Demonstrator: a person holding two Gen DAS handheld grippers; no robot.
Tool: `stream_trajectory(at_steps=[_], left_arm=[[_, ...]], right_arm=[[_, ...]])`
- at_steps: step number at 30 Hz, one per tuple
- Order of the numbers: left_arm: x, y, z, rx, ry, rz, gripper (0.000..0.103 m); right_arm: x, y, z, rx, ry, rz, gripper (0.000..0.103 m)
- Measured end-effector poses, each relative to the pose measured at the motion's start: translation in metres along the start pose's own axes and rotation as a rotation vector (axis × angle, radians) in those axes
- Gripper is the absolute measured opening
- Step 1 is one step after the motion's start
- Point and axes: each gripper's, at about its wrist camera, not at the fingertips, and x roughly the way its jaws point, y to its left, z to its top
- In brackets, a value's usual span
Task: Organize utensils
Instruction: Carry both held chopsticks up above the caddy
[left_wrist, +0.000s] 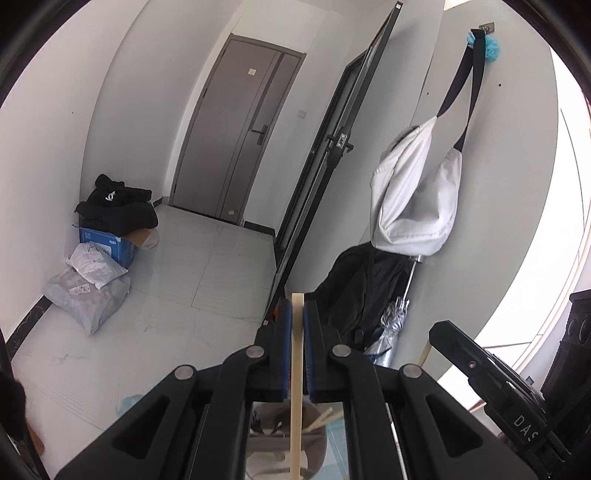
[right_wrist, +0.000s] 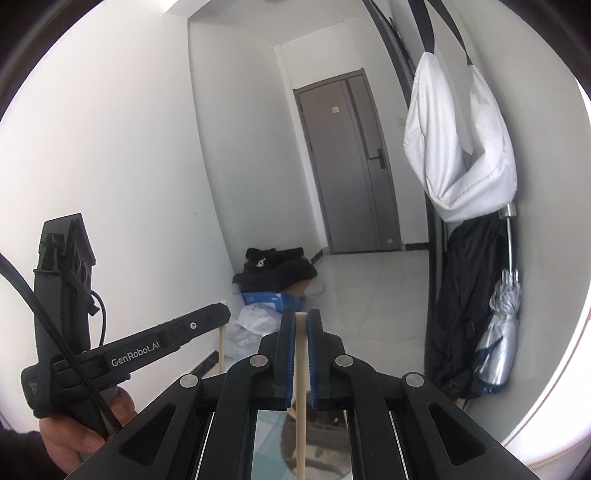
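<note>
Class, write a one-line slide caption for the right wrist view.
Right gripper clamps an upright chopstick; beside it the left gripper holds another, facing a hallway door.

Each camera sits close behind its own tool, looking forward and slightly downward along the fingers. Both face the grey door (left_wrist: 236, 125) down the hallway and share the white bag (right_wrist: 458, 147) hanging on the wall.
</note>
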Motion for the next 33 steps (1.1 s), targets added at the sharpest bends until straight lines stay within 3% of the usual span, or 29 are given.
stream_trajectory(at_steps=[8, 19, 33], left_arm=[[0.032, 0.015, 0.002, -0.011, -0.096, -0.021, 0.003], [0.063, 0.022, -0.017, 0.051, -0.142, 0.019, 0.003], [0.078, 0.022, -0.035, 0.105, -0.091, 0.004, 0.003]], right_arm=[[0.045, -0.02, 0.018, 0.042, -0.058, -0.01, 0.006], [0.08, -0.034, -0.004, 0.011, -0.091, -0.017, 0.006], [0.082, -0.041, -0.028, -0.045, -0.054, 0.005, 0.006]])
